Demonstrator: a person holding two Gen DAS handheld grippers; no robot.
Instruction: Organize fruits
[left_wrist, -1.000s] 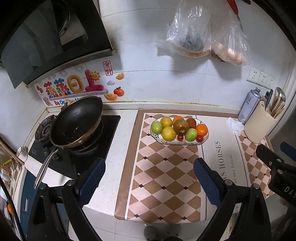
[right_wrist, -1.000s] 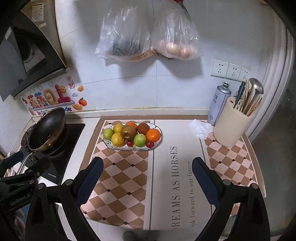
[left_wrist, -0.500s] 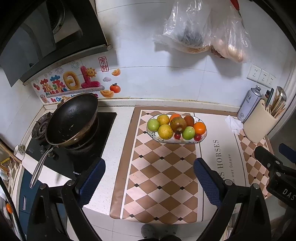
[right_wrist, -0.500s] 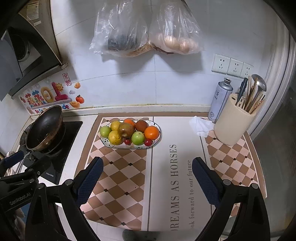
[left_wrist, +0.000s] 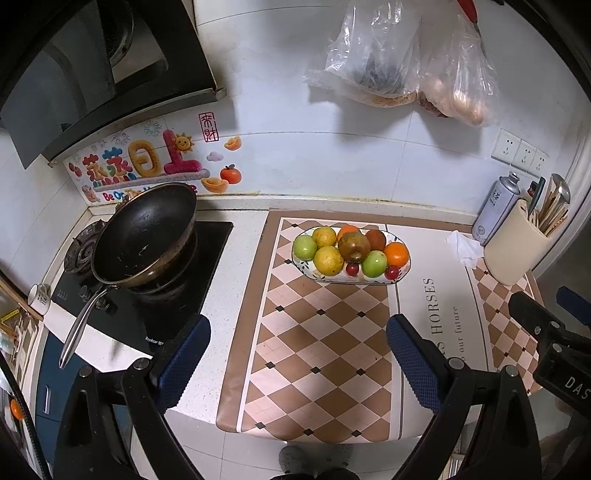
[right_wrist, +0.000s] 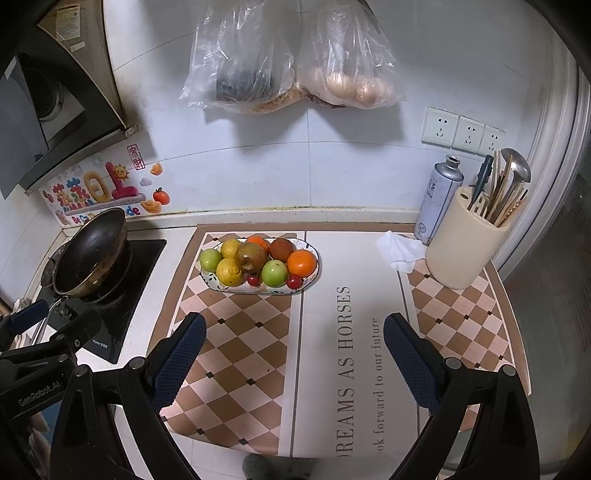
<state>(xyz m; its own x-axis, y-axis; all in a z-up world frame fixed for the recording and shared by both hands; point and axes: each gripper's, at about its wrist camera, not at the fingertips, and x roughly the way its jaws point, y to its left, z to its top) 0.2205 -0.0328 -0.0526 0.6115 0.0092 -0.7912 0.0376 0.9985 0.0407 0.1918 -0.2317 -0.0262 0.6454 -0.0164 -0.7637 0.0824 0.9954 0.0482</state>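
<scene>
An oval patterned plate (left_wrist: 369, 279) (right_wrist: 313, 273) sits at the back of the checkered mat, piled with fruit: green apples (left_wrist: 305, 246), yellow citrus (left_wrist: 328, 260), a brownish pear-like fruit (left_wrist: 353, 246) (right_wrist: 251, 255), an orange (left_wrist: 396, 254) (right_wrist: 301, 263) and small red fruits (right_wrist: 294, 281). My left gripper (left_wrist: 297, 360) hangs open over the mat's front edge, well short of the plate, with nothing between its fingers. My right gripper (right_wrist: 293, 352) is likewise open and empty, over the mat's lettered panel, in front of the plate. Each gripper shows at the edge of the other's view.
A black wok (left_wrist: 146, 236) rests on the stove at the left. A cream utensil holder (right_wrist: 466, 248), a grey spray can (right_wrist: 437, 199) and a crumpled tissue (right_wrist: 400, 251) stand at the back right. Two plastic bags (right_wrist: 288, 59) hang on the tiled wall above the plate.
Both grippers have drawn back and up slightly from the counter, so the plate of fruit sits a little farther off and higher in both views. Both stay open.
</scene>
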